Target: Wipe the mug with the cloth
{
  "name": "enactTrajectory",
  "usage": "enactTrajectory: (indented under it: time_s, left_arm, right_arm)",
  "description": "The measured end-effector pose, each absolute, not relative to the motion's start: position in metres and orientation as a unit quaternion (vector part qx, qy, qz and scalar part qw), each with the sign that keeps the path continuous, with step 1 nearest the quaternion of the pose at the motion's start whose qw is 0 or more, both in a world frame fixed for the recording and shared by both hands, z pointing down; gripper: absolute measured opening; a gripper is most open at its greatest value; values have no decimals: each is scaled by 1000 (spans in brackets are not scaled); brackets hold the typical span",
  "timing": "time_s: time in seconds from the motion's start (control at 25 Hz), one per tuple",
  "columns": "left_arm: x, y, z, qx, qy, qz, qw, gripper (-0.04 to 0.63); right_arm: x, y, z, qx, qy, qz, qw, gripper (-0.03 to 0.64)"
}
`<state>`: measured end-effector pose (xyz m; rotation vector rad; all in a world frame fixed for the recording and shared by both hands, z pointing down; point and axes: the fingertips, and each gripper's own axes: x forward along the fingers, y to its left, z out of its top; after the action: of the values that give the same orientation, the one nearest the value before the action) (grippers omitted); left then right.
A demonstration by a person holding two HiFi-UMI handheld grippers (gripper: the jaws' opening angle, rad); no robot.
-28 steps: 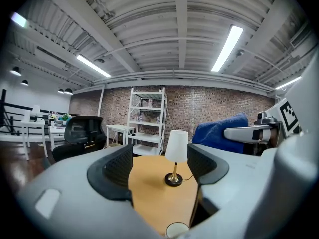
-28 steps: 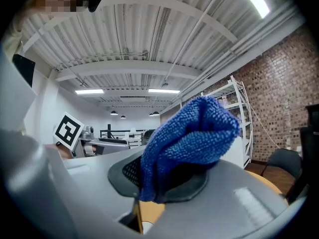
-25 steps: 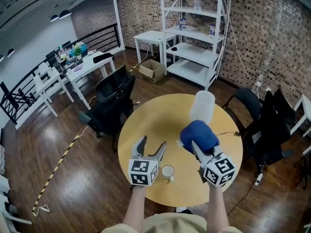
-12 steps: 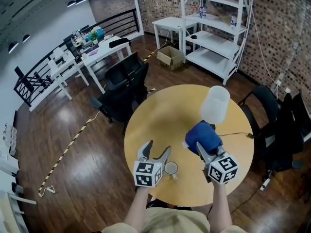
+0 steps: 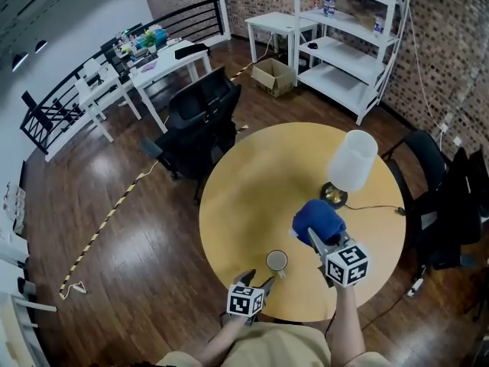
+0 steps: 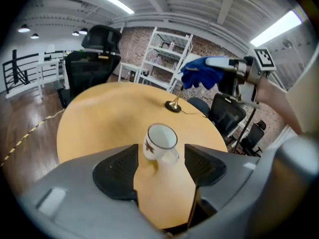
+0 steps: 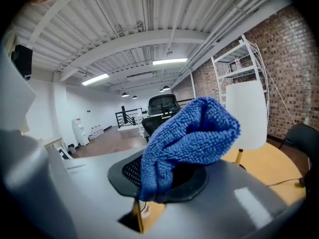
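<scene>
With the right tool [image 7: 164, 183] gripping the blue cloth [image 7: 192, 131], we are closing the left tool [image 5: 258, 279], jaws wide and not yet touching, round the white mug [image 6: 160, 141] on the table [image 5: 252, 182] on our side of the lamp [image 5: 351, 163], risking one pad striking first and tipping it.

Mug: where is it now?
Head view: the mug stands by the table's near edge, lower left of the cloth, just ahead of the left tool, whose jaws have just been closing but do not yet touch it.

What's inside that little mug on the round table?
The mug shows only a bare white inside, with nothing in it. Its near rim hides part of the bottom.
</scene>
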<state>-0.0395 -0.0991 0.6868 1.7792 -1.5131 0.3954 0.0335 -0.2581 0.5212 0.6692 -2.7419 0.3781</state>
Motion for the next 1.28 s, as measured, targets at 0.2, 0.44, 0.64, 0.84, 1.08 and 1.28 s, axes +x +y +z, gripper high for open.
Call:
enactTrajectory:
  time_s: [0.2, 0.44, 0.64, 0.84, 1.08, 1.28]
  left_arm:
    - [-4, -91, 733, 699, -539, 168, 439, 258]
    - [21, -106, 760, 697, -530, 185, 446, 237]
    - [30, -117, 762, 689, -534, 167, 460, 202]
    - [25, -129, 764, 670, -564, 173, 450, 140]
    - [22, -132, 759, 692, -560, 223, 397, 66]
    - [12, -124, 758, 703, -548, 261, 371, 60]
  right_arm:
    - [27, -259, 527, 235, -950, 145, 142, 64]
    - [33, -258, 535, 244, -946, 155, 148, 65]
    - [38, -259, 543, 246, -942, 160, 161, 66]
    - [31, -259, 554, 235, -941, 164, 178, 66]
    - [-2, -248, 561, 158, -949, 183, 203, 66]
    - [-71, -219, 583, -7, -926, 198, 322, 66]
